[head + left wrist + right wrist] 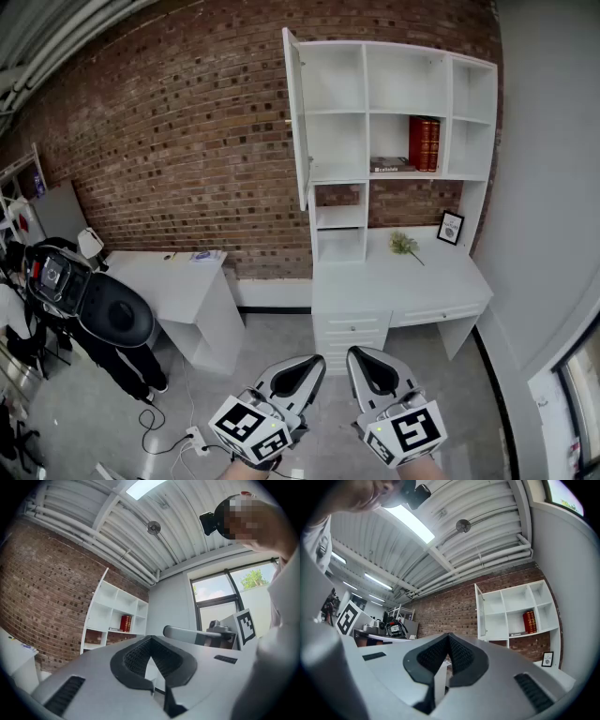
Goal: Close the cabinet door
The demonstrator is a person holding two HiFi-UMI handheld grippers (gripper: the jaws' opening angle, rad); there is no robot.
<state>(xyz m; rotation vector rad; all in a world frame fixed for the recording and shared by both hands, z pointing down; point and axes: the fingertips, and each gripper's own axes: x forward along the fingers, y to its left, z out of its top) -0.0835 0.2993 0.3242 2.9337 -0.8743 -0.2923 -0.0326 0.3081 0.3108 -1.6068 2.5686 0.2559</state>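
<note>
A white shelf cabinet (394, 112) hangs on the brick wall above a white desk (412, 277). Its tall narrow door (298, 117) stands open, swung out edge-on at the cabinet's left side. The door also shows in the left gripper view (96, 602) and the right gripper view (479, 613). My left gripper (314, 361) and right gripper (359, 353) sit side by side low in the head view, well short of the cabinet. Both point toward it, slightly upward. Each has its jaws together with nothing between them (151, 639) (449, 635).
Red books (424, 143) stand in a right-hand compartment. A small plant (405, 244) and a picture frame (451, 227) rest on the desk. A second white table (173, 277) stands to the left; a person (103, 319) is beside it. Cables lie on the floor (169, 427).
</note>
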